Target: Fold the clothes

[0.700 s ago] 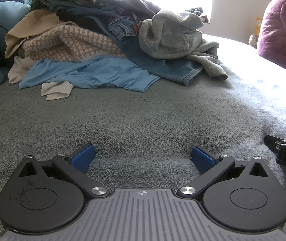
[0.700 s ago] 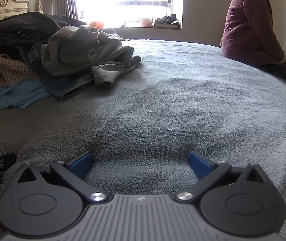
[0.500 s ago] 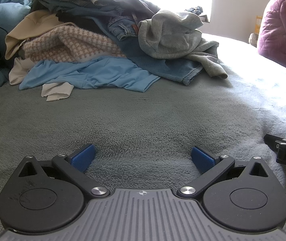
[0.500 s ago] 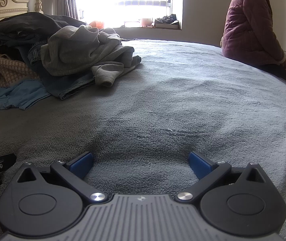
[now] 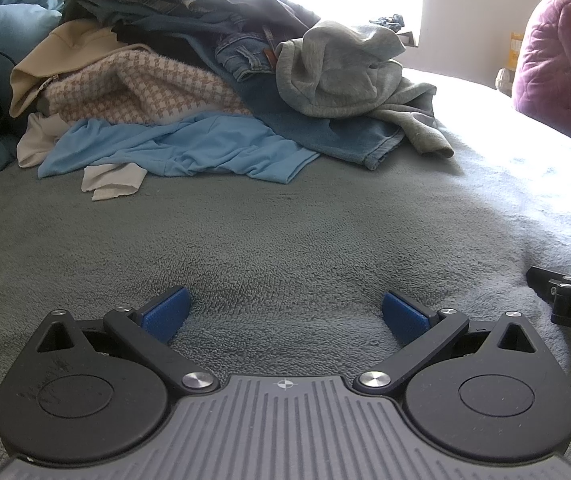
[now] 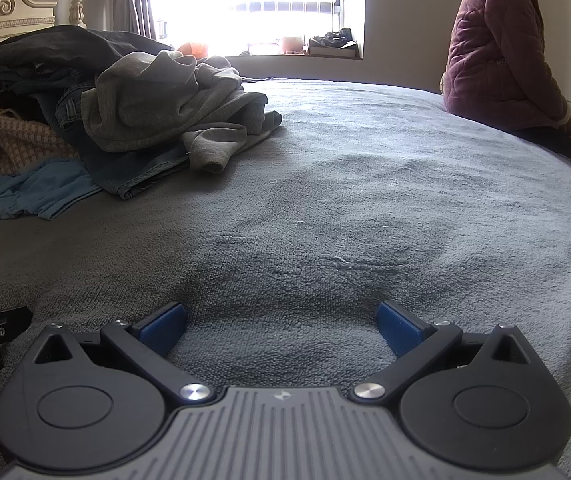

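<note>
Both sets of jaws stand spread wide with nothing between them but the grey fleece blanket (image 5: 285,240) that covers the bed. The left gripper (image 5: 285,314) sits low over the blanket, its blue pads (image 5: 164,314) tilted down toward the cloth, and the right gripper (image 6: 281,326) is posed the same way just beside it; a black part of each shows at the edge of the other's view.

The clothes to be folded lie in an unfolded pile (image 5: 189,80) at the far left of the bed, well apart from both grippers. At its near edge a light blue shirt (image 5: 181,148) is spread flat on the blanket, with a small white garment (image 5: 111,180) poking out beside it. Above the shirt is a beige houndstooth knit (image 5: 141,88), and a tan garment (image 5: 61,52) hangs over the pile's left side. Blue jeans (image 5: 325,132) run down the right side, one leg reaching the blanket, and a grey hoodie (image 5: 345,68) is heaped on top of them, a sleeve trailing off toward the open bed. Dark garments (image 5: 173,4) crown the pile.

A person in a purple padded coat (image 6: 497,52) sits on the far right edge of the bed. A bright window (image 6: 265,0) is behind the bed, and a carved cream headboard (image 6: 1,8) stands at the left.
</note>
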`<state>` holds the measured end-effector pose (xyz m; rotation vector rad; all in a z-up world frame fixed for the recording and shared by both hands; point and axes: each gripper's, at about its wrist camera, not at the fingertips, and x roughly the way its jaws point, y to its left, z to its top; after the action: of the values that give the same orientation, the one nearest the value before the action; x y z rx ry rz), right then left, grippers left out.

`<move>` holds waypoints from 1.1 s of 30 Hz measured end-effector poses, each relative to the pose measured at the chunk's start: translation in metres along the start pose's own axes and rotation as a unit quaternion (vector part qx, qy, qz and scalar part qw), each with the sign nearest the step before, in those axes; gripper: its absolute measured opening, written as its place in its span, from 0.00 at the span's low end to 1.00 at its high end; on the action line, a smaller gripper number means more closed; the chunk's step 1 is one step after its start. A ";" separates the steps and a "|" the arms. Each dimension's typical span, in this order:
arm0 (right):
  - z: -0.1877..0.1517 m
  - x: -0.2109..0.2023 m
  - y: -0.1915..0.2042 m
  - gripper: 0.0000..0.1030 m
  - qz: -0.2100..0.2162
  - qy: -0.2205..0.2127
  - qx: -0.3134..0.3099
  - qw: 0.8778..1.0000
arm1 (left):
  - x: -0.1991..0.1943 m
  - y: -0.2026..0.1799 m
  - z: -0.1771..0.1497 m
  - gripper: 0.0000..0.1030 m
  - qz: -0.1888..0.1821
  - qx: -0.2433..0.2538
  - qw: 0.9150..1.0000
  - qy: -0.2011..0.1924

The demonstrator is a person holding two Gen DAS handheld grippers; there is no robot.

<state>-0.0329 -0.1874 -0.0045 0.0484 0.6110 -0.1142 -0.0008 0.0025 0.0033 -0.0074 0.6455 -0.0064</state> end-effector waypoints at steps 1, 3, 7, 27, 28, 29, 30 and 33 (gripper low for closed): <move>0.000 0.000 0.000 1.00 0.000 0.000 0.000 1.000 | 0.000 0.000 0.000 1.00 0.000 0.000 1.000 0.000; 0.000 0.000 0.000 1.00 0.000 -0.001 0.000 1.000 | 0.000 0.001 0.000 1.00 -0.001 -0.001 1.000 0.000; 0.000 0.000 0.000 1.00 0.000 -0.001 0.000 1.000 | 0.000 0.000 -0.001 1.00 -0.001 -0.001 1.000 -0.001; -0.002 0.000 -0.001 1.00 0.002 -0.003 0.003 1.000 | 0.001 0.001 -0.001 1.00 0.000 -0.001 1.000 -0.003; -0.001 0.000 -0.001 1.00 0.002 -0.003 0.003 1.000 | 0.001 0.001 -0.001 1.00 0.000 -0.001 1.000 -0.003; -0.001 0.000 -0.001 1.00 0.002 -0.003 0.003 1.000 | 0.001 0.001 -0.001 1.00 0.000 -0.001 1.000 -0.003; -0.001 0.000 -0.002 1.00 0.002 -0.003 0.004 1.000 | 0.001 0.001 -0.001 1.00 0.000 -0.001 1.000 -0.003; -0.001 0.000 -0.001 1.00 0.003 -0.003 0.004 1.000 | 0.001 0.000 -0.002 1.00 0.000 -0.001 1.000 -0.004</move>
<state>-0.0334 -0.1888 -0.0057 0.0572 0.6035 -0.1115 -0.0009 0.0030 0.0015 -0.0093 0.6383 -0.0059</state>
